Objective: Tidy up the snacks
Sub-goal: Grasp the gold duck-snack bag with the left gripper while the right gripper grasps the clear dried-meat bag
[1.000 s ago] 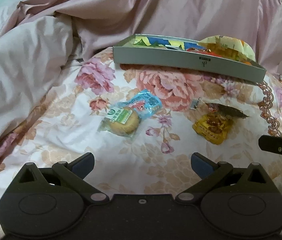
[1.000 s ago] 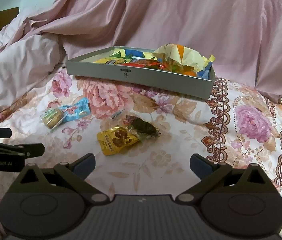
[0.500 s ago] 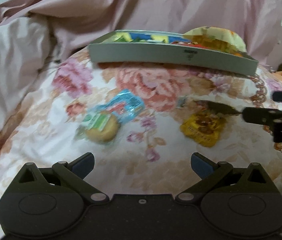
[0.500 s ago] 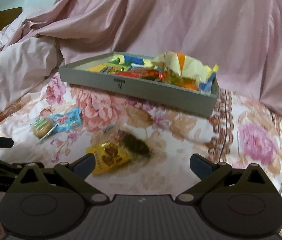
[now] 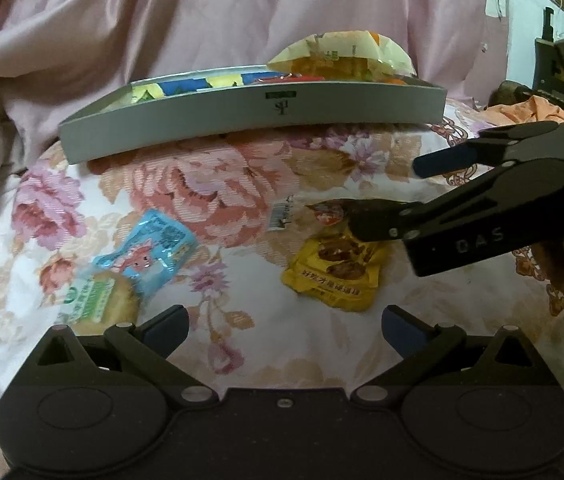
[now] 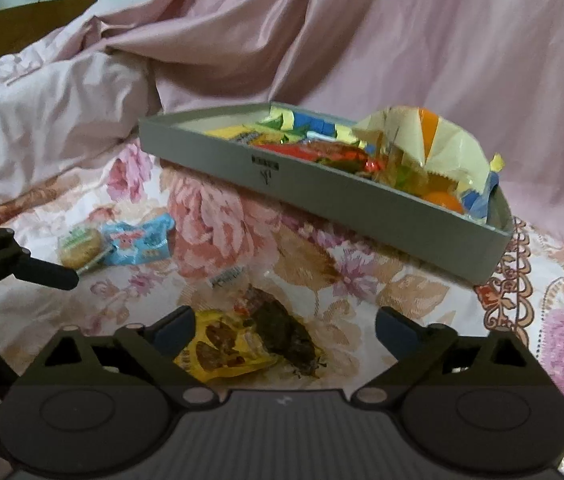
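1. Surface: bed with a floral sheet [image 5: 242, 184]; a pink quilt [image 6: 421, 40] is bunched behind it.
2. Grey tray [image 6: 361, 196] sits at the back of the sheet, full of snacks.
3. Loose on the sheet: yellow packet [image 6: 222, 354] touching a dark packet [image 6: 285, 336]; blue packet [image 5: 150, 252] and a wrapped cookie [image 5: 100, 300] well to their left.
4. Right claw [image 6: 283, 330]: wide, closing, both packets between the fingers, pads not pressing.
5. Left claw [image 5: 285, 324]: wide, empty, near the cookie.
6. Only the left view shows an orange cloth [image 5: 529, 110] and a wall; only the right view shows a dark wooden edge [image 6: 22, 28].
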Tool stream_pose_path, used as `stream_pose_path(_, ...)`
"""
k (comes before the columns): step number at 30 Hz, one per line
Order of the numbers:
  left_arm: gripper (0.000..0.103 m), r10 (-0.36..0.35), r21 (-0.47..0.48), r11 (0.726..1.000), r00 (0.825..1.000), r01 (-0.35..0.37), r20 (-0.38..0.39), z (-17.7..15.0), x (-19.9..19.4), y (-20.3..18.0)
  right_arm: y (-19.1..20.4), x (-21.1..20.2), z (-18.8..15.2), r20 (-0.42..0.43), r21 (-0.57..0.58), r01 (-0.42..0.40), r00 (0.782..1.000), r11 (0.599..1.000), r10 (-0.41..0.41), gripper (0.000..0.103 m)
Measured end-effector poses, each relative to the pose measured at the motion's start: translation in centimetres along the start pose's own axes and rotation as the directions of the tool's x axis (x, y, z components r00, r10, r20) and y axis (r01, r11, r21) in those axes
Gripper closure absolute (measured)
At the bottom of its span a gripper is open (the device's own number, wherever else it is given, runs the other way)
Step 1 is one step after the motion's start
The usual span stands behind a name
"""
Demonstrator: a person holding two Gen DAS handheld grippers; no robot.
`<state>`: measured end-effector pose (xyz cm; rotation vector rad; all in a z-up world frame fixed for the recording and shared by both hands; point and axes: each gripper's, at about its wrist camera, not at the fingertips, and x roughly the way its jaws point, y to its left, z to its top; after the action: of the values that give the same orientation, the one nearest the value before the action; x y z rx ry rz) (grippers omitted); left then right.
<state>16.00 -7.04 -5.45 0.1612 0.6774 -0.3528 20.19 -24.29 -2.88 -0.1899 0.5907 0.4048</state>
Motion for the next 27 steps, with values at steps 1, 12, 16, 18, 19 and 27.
stream_pose_path(1, 0.001, -0.004, 0.000, 1.000, 1.000, 0.004, -0.001, 0.1, 0.2, 0.0, -0.1, 0.2, -0.1, -0.007, 0.002, -0.001, 1.000, 1.000, 0.001, 0.009)
stream_pose_path(12, 0.001, -0.033, 0.087, 0.996, 0.999, 0.032, 0.006, 0.6, 2.0, -1.3, 0.3, 2.1, -0.2, -0.052, -0.029, -0.047, 0.998, 0.998, 0.045, 0.026)
stream_pose_path(16, 0.001, -0.040, 0.127, 0.991, 0.999, 0.040, 0.000, 0.4, 2.3, -1.9, 0.2, 2.4, -0.3, -0.069, -0.019, -0.051, 0.996, 0.999, 0.049, 0.040)
stream_pose_path(18, 0.001, -0.044, 0.141, 0.989, 0.999, 0.044, 0.001, 0.4, 2.3, -2.1, 0.2, 2.3, -0.2, -0.075, -0.011, -0.061, 0.995, 0.998, 0.060, 0.045)
stream_pose_path(19, 0.001, -0.048, 0.146, 0.988, 0.999, 0.047, 0.000, 0.4, 2.3, -2.2, 0.2, 2.3, -0.1, -0.078, -0.011, -0.061, 0.995, 0.998, 0.060, 0.048)
stream_pose_path(27, 0.001, -0.054, 0.148, 0.988, 0.999, 0.053, -0.001, 0.7, 2.6, -2.1, -1.0, 1.9, 0.3, -0.123, 0.080, -0.070, 0.989, 0.994, 0.080, 0.050)
